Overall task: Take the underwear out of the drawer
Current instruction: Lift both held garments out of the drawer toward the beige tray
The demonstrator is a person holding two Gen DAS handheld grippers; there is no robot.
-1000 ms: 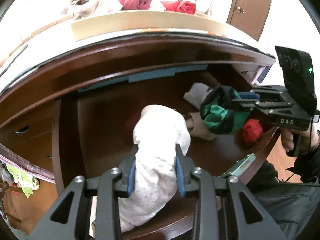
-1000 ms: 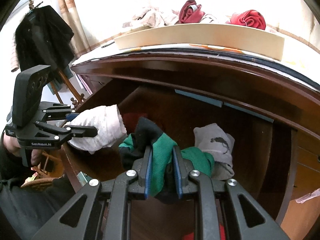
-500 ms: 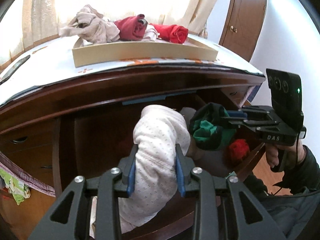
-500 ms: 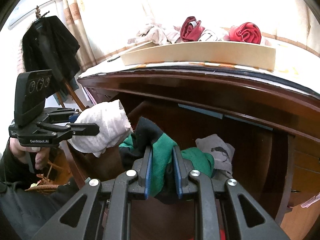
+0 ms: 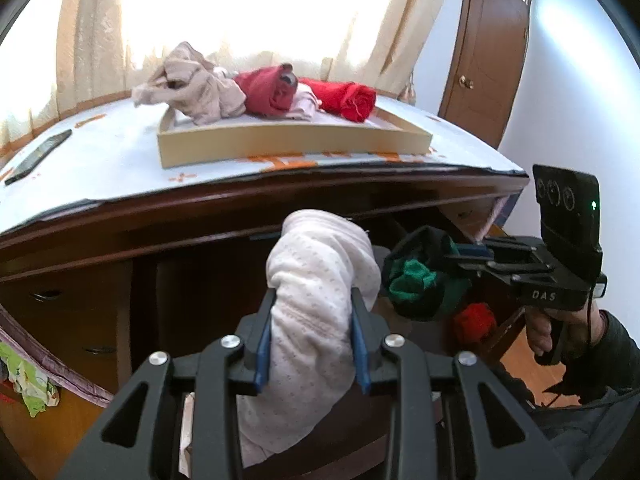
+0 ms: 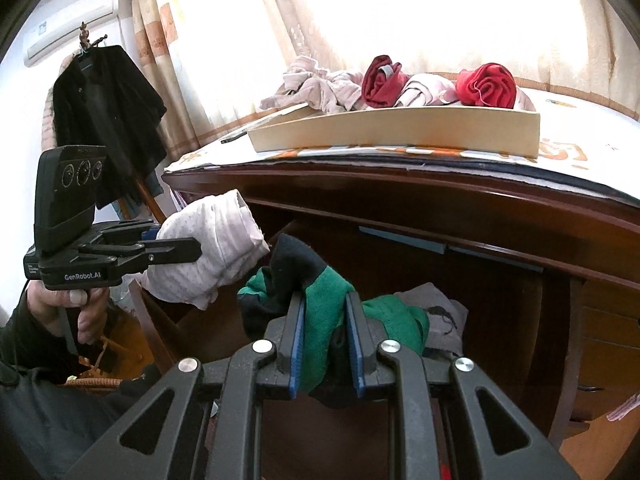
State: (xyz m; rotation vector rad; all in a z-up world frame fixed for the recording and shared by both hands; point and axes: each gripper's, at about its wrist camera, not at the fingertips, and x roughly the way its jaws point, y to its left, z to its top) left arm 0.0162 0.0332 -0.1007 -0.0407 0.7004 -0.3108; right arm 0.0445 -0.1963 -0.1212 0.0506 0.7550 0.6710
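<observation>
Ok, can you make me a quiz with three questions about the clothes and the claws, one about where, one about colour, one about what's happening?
1. Where is the tray?
A. on the desk top
B. in the drawer
C. on the floor

2. What colour is the bundle in the right claw?
A. yellow
B. green and black
C. blue

3. What is the left claw doing?
A. hanging open with nothing in it
B. squeezing a white bundle
C. holding a phone

Answers:
1. A, the tray sits on the top by the window, with red and beige clothes in it.
2. B, the green and black bundle is pinched between the pads.
3. B, its pads press both sides of the white bundle.
</observation>
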